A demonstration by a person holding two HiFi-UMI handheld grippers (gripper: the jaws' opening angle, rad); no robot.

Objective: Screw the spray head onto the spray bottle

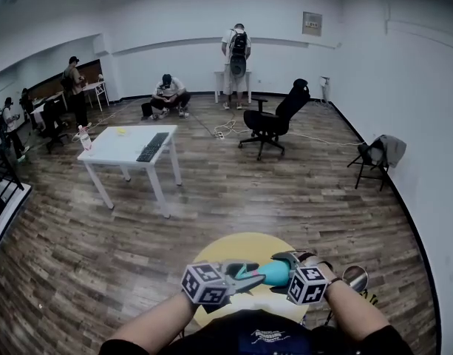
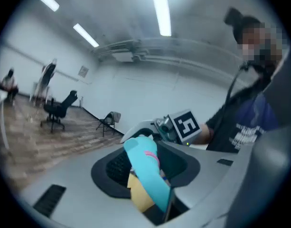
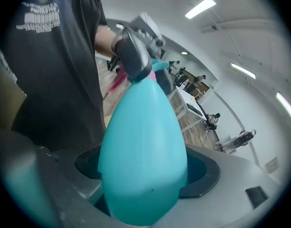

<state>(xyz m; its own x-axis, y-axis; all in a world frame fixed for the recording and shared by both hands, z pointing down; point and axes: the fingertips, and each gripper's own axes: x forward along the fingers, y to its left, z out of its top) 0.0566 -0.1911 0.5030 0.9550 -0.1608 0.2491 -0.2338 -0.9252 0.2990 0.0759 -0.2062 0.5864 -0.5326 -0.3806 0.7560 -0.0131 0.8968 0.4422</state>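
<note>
Low in the head view I hold both grippers together over a round yellow table (image 1: 237, 248). The teal spray bottle (image 1: 275, 273) lies sideways in the air between them. My right gripper (image 1: 294, 263) is shut on the bottle's wide body (image 3: 143, 156), which fills the right gripper view. The teal spray head (image 2: 144, 167), with a pink trigger, sits at the bottle's neck. My left gripper (image 1: 239, 279) is shut on the spray head. The left gripper (image 3: 136, 56) shows at the neck in the right gripper view. The joint between head and neck is hidden.
A white table (image 1: 108, 150) with a keyboard stands left of centre on the wood floor. A black office chair (image 1: 274, 120) and a folding chair with cloth (image 1: 377, 154) stand further back. Several people are along the far wall and at the left. A round metal object (image 1: 355, 276) sits right of my right arm.
</note>
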